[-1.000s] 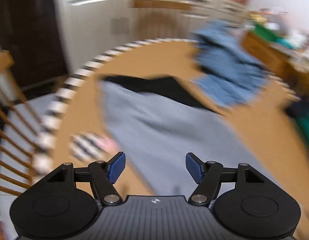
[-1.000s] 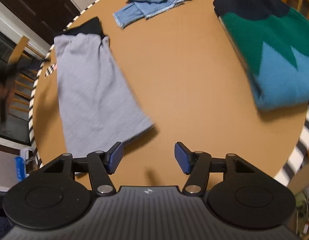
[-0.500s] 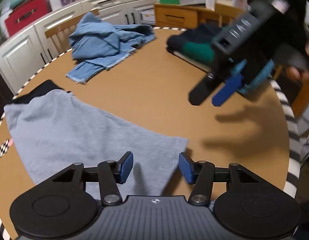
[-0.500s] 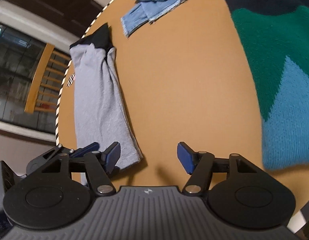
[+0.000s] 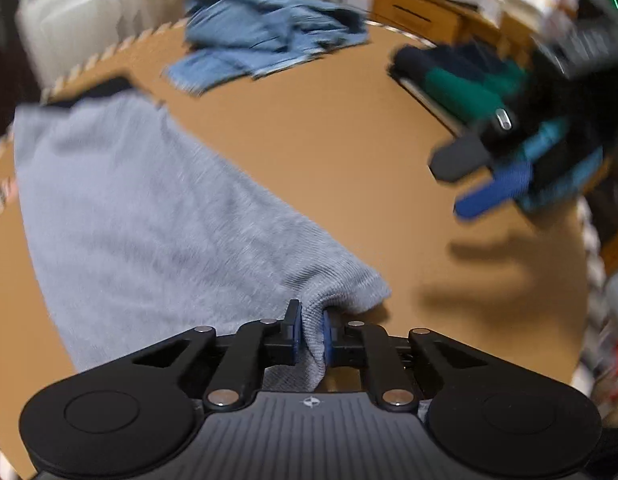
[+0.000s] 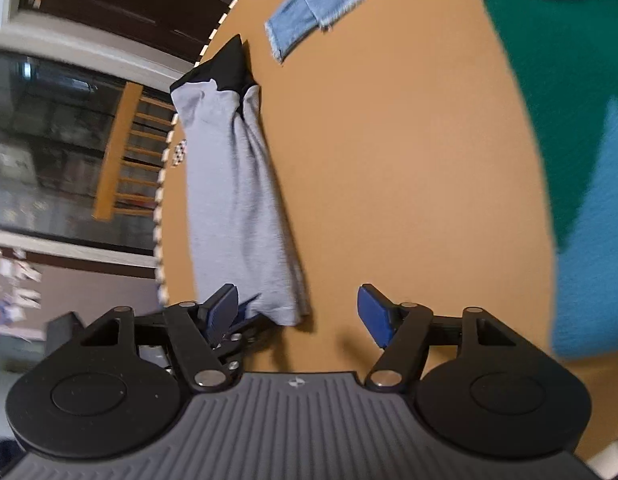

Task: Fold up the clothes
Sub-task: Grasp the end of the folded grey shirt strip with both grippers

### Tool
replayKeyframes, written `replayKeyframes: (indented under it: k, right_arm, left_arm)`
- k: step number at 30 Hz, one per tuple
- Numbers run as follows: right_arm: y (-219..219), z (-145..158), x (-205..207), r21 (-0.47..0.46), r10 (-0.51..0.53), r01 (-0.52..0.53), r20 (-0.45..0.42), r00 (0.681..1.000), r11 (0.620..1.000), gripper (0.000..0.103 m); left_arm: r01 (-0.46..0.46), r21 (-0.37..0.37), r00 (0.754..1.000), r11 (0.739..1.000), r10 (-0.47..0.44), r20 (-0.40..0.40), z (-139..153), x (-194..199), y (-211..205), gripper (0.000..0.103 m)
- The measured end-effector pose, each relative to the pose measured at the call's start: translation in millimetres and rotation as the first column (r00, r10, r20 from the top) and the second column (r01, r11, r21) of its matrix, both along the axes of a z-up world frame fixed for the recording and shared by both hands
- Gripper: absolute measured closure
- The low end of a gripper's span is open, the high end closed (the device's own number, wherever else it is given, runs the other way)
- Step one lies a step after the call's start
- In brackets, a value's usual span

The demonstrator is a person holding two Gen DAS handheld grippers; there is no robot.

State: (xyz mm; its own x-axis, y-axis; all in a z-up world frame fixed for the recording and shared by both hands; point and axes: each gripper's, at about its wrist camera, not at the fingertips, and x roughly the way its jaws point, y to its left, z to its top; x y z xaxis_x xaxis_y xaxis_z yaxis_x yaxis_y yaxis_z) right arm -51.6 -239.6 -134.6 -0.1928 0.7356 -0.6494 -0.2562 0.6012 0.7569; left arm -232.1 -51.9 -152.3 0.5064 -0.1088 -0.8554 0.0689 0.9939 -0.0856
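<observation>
A grey garment with a black band (image 5: 141,216) lies lengthwise on the round brown table (image 5: 329,140). My left gripper (image 5: 310,334) is shut on the near hem of the grey garment, and cloth bunches between its pads. The garment also shows in the right wrist view (image 6: 237,184). My right gripper (image 6: 299,314) is open and empty, hovering over bare table just right of that hem. It also shows, blurred, in the left wrist view (image 5: 493,176).
Crumpled blue denim (image 5: 261,40) lies at the table's far side. A folded green, navy and blue sweater (image 6: 581,120) lies on the right. A wooden chair (image 6: 121,152) stands beyond the striped table edge (image 6: 161,216). Cabinets stand behind.
My left gripper has shut on the grey garment's near hem. My right gripper has moved closer to the table, beside the hem, staying open.
</observation>
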Motion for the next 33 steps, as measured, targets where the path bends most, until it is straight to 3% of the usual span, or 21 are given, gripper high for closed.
replayKeyframes:
  k: [2, 4, 8, 11, 14, 16, 21, 22, 23, 25, 26, 27, 28, 29, 33]
  right_arm:
    - [9.9, -7.9, 2.1, 0.002, -0.002, 0.003, -0.046, 0.999, 1.0, 0.035]
    - [21.9, -12.9, 2.4, -0.001, 0.011, -0.011, -0.055, 0.998, 1.0, 0.035]
    - [42.3, -28.4, 2.2, 0.017, 0.016, -0.014, -0.146, 0.989, 1.0, 0.034]
    - [52.8, -38.3, 0.5, 0.006, 0.017, -0.016, -0.192, 0.981, 1.0, 0.033]
    - [60.2, -46.7, -1.8, 0.008, 0.013, -0.011, -0.242, 0.97, 1.0, 0.032]
    - [65.2, -50.9, -2.2, 0.022, 0.005, 0.001, -0.26, 0.966, 1.0, 0.032]
    - [79.5, -60.6, -3.8, 0.041, 0.024, -0.013, -0.284, 0.958, 0.999, 0.056]
    - [82.3, -62.3, -5.2, 0.034, 0.034, -0.026, -0.285, 0.958, 0.999, 0.063]
    - [84.0, -63.0, -6.4, 0.025, 0.042, -0.037, -0.277, 0.96, 0.999, 0.078]
    - [84.9, -61.5, -7.1, 0.006, 0.055, -0.055, -0.248, 0.967, 0.998, 0.086]
    - [84.2, -59.0, -6.2, 0.001, 0.062, -0.063, -0.235, 0.97, 0.998, 0.088]
    - [83.5, -56.6, -5.4, -0.004, 0.069, -0.071, -0.221, 0.973, 0.997, 0.088]
    - [82.7, -54.1, -4.5, -0.01, 0.076, -0.08, -0.207, 0.975, 0.997, 0.089]
    - [82.5, -52.2, -3.4, -0.014, 0.082, -0.086, -0.202, 0.976, 0.996, 0.089]
    - [83.5, -47.8, 0.5, -0.028, 0.103, -0.11, -0.2, 0.974, 0.994, 0.089]
  left_arm:
    - [-0.066, -0.099, 0.998, 0.993, 0.064, -0.027, -0.3, 2.3, 16.1, 0.092]
    - [-0.155, -0.222, 0.987, 0.963, 0.143, -0.068, -4.1, 3.7, 36.1, 0.092]
    - [-0.301, -0.418, 0.953, 0.857, 0.26, -0.154, -15.3, -0.1, 72.8, 0.093]
    - [-0.341, -0.478, 0.94, 0.809, 0.288, -0.183, -20.9, -0.7, 85.4, 0.093]
    - [-0.354, -0.508, 0.935, 0.785, 0.296, -0.195, -23.1, 0.8, 90.8, 0.093]
    - [-0.346, -0.511, 0.938, 0.787, 0.289, -0.189, -23.2, -0.3, 90.2, 0.093]
    - [-0.293, -0.483, 0.956, 0.825, 0.251, -0.15, -19.6, -0.2, 82.3, 0.092]
    - [-0.277, -0.472, 0.961, 0.837, 0.239, -0.141, -17.9, 0.1, 80.2, 0.091]
    - [-0.27, -0.46, 0.963, 0.846, 0.231, -0.142, -16.0, -0.5, 78.7, 0.09]
    - [-0.259, -0.447, 0.965, 0.856, 0.214, -0.149, -11.8, -3.7, 76.8, 0.072]
    - [-0.255, -0.445, 0.967, 0.858, 0.218, -0.134, -8.0, -8.3, 76.8, 0.067]
    - [-0.257, -0.425, 0.966, 0.868, 0.228, -0.118, -3.2, -14.6, 77.3, 0.052]
    - [-0.259, -0.404, 0.966, 0.877, 0.238, -0.102, 1.6, -21.0, 77.8, 0.044]
    - [-0.261, -0.384, 0.965, 0.886, 0.247, -0.086, 6.4, -27.3, 78.4, 0.042]
    - [-0.375, -0.392, 0.925, 0.84, 0.366, -0.101, 9.4, -64.7, 89.1, 0.038]
